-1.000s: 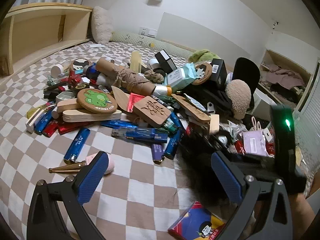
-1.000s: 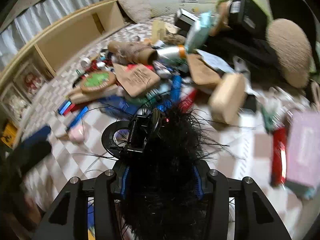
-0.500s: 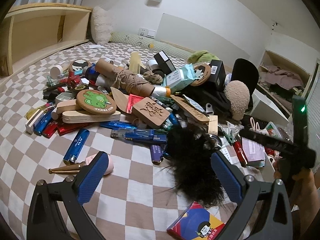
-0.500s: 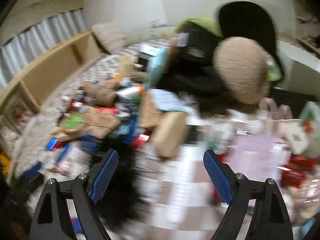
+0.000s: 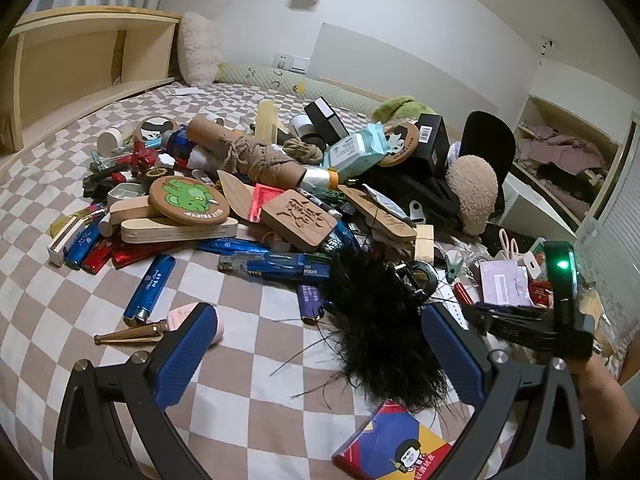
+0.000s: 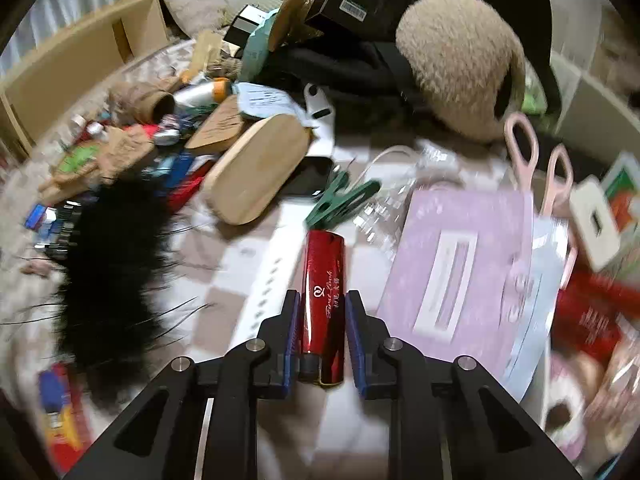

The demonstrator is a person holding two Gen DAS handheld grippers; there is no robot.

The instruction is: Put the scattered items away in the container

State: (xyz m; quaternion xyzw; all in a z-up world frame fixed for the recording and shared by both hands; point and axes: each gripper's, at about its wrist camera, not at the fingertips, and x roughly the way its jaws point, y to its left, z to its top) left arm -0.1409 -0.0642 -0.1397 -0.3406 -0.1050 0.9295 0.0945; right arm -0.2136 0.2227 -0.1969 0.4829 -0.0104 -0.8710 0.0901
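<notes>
White walls (image 5: 400, 12), wood shelf (image 5: 80, 64), checked bedding (image 5: 248, 368).

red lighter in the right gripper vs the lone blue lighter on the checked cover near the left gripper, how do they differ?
The red lighter sits between the right gripper fingers, which are closed on its sides; the blue lighter lies free on the checked cover, ahead of the open left gripper. The red lighter has gold script on a glossy red body; the blue lighter has pale print on metallic blue. Both are slim, shiny stick lighters.
</notes>
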